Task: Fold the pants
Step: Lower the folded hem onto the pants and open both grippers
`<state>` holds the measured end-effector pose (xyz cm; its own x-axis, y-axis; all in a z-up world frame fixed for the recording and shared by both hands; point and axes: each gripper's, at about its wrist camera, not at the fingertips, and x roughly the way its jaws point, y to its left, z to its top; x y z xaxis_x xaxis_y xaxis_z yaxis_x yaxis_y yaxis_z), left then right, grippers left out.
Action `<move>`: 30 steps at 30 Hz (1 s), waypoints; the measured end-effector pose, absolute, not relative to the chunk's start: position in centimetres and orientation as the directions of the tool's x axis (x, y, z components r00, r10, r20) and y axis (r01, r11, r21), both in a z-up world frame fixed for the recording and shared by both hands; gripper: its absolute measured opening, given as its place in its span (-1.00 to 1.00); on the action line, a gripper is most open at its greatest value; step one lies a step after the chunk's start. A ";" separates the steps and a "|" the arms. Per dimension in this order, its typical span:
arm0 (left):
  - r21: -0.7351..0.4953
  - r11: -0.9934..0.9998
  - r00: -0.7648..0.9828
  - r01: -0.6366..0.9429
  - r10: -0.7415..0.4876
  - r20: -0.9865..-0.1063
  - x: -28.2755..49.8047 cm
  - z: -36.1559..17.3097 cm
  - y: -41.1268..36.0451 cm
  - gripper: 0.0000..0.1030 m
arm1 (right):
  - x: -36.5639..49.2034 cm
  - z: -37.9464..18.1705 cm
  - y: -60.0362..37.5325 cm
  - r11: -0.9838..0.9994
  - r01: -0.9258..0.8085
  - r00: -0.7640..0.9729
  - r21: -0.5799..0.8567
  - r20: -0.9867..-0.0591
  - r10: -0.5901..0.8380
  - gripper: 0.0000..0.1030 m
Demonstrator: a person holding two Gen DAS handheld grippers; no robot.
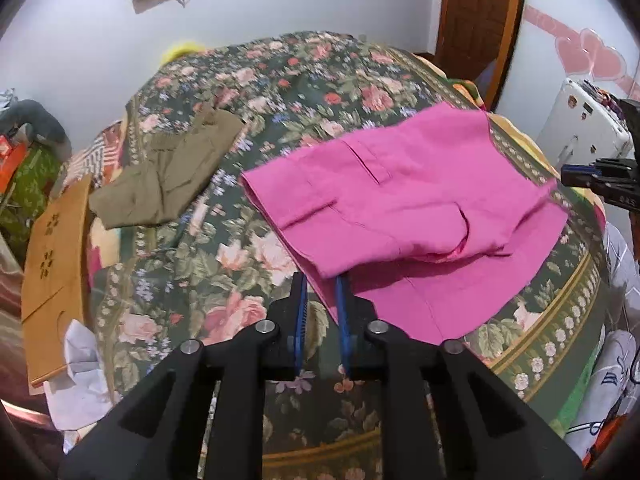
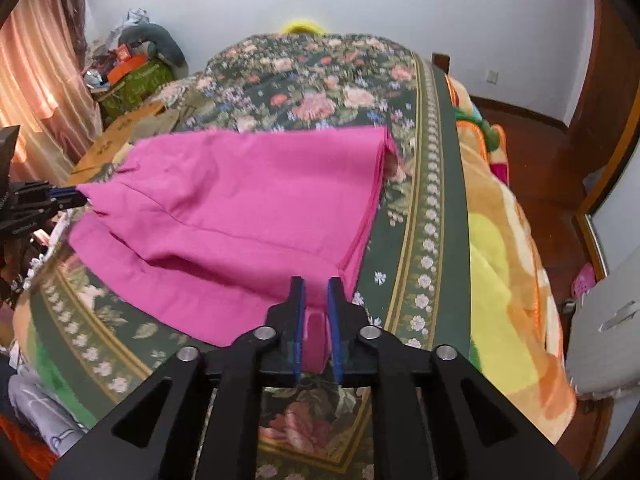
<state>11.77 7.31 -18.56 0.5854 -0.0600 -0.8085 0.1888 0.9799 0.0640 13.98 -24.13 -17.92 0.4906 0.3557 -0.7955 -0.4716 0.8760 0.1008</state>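
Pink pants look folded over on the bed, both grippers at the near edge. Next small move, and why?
Probably draw both grippers straight back off the cloth. The pink pants already lie doubled on the floral bedspread. The left gripper stands slightly parted at the near corner; the right gripper is parted too, with pink cloth loose between its jaws.

Around the pink pants (image 1: 404, 216) on the bed (image 1: 224, 280) I log: bare floral cover beyond and left of them; olive garment (image 1: 168, 184) farther left; cardboard (image 1: 56, 276) at the bed's left edge.
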 end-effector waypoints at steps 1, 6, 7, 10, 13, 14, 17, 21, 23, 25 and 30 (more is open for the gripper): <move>0.064 0.981 0.593 0.181 -0.057 -0.803 11.7 -18.0 7.4 -0.60 | 13.8 -17.5 -23.9 0.874 -0.476 0.499 0.096 -0.789 0.358 -0.58; 0.070 0.984 0.629 0.165 -0.051 -0.776 11.4 -16.0 6.9 -0.06 | 12.7 -16.2 -22.0 0.843 -0.531 0.510 0.084 -0.763 0.398 -0.16; 0.072 0.982 0.632 0.177 -0.057 -0.773 11.4 -15.8 6.4 0.01 | 12.5 -16.2 -21.4 0.835 -0.545 0.506 0.078 -0.763 0.402 -0.14; 0.085 0.971 0.615 0.225 -0.074 -0.785 11.7 -16.0 4.5 0.27 | 12.1 -16.5 -19.4 0.803 -0.591 0.478 0.070 -0.772 0.419 -0.04; 0.109 0.955 0.597 0.275 -0.080 -0.798 12.0 -16.8 2.4 0.38 | 12.2 -17.6 -17.7 0.774 -0.630 0.448 0.054 -0.789 0.420 0.02; 0.122 0.948 0.582 0.294 -0.076 -0.810 12.2 -17.4 1.7 0.39 | 12.4 -18.2 -17.0 0.765 -0.642 0.434 0.047 -0.801 0.413 0.02; 0.156 0.923 0.537 0.351 -0.062 -0.841 12.6 -19.0 0.1 0.39 | 12.8 -19.7 -15.8 0.745 -0.667 0.406 0.019 -0.830 0.384 0.02; 0.227 0.891 0.513 0.393 -0.007 -0.858 13.2 -20.8 -0.9 0.39 | 13.7 -21.4 -14.7 0.739 -0.674 0.408 -0.023 -0.845 0.346 0.02; 0.249 0.882 0.512 0.401 0.010 -0.859 13.6 -21.4 -1.1 0.39 | 14.2 -21.7 -14.6 0.737 -0.676 0.408 -0.019 -0.842 0.353 0.02; 0.261 0.879 0.523 0.400 0.015 -0.852 13.9 -21.5 -1.4 0.39 | 14.6 -21.9 -14.4 0.734 -0.679 0.402 -0.010 -0.841 0.361 -0.07; 0.260 0.874 0.551 0.410 -0.010 -0.834 14.3 -20.9 -2.0 -0.06 | 14.7 -21.9 -14.0 0.724 -0.689 0.390 0.029 -0.827 0.405 -0.81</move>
